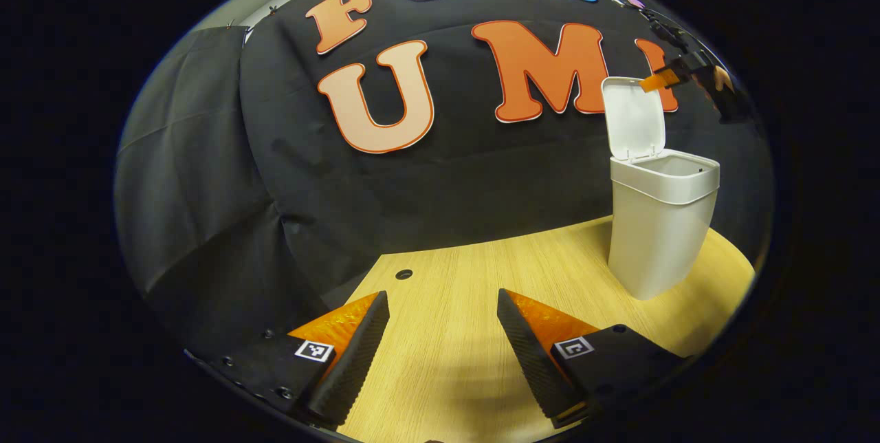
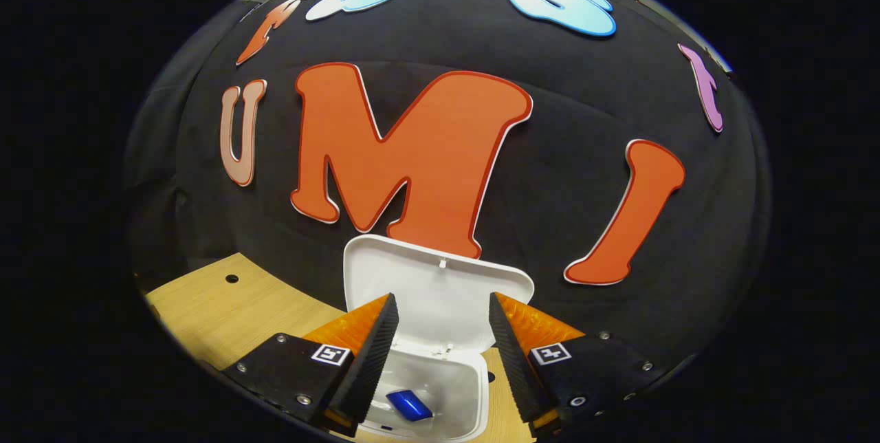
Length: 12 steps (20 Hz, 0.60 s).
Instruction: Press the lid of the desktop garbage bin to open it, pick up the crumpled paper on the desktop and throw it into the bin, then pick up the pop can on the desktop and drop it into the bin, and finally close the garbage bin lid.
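Left gripper (image 1: 443, 305) jaws apart over desktop (image 1: 467, 271) — bin (image 1: 656, 230) right, lid (image 1: 634, 118) up.

Staged recording booth: black cloth wall (image 1: 275, 175) behind bare wooden desktop (image 1: 454, 292) with small bin (image 1: 656, 230)

The white plastic desktop garbage bin (image 1: 658, 236) stands on the pale wooden desktop (image 1: 454, 292). Its lid (image 2: 440, 292) stands upright behind the opening. The blue pop can (image 2: 408, 405) lies inside.
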### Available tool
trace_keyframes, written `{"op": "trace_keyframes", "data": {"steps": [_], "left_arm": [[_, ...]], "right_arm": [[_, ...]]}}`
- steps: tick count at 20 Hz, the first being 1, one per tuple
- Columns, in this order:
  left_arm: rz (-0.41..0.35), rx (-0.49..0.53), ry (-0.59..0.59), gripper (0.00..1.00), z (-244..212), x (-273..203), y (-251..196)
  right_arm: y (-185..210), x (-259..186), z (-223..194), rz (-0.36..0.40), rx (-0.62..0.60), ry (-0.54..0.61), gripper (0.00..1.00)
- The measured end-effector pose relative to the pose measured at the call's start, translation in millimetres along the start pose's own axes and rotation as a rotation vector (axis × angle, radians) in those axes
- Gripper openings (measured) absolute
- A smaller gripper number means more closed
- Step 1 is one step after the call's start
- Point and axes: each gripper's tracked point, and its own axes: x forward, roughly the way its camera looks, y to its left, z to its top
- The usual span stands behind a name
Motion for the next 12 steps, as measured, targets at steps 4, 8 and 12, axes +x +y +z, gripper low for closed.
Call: {"op": "trace_keyframes", "data": {"steps": [4, 8, 12], "left_arm": [[0.006, -0.013, 0.006, 1.00, -1.9, -0.7, -0.8], [0.006, -0.003, 0.005, 1.00, -1.1, 0.3, 0.1], [0.006, -0.001, 0.004, 1.00, -0.1, 0.9, -0.6]], "right_arm": [[-1.8, 9.4, 24.4, 0.006, 0.007, -0.042, 0.80], [-8.5, 21.6, 47.3, -0.003, -0.006, -0.086, 0.80], [-12.0, 41.7, 40.6, -0.001, 0.015, -0.057, 0.80]]}}
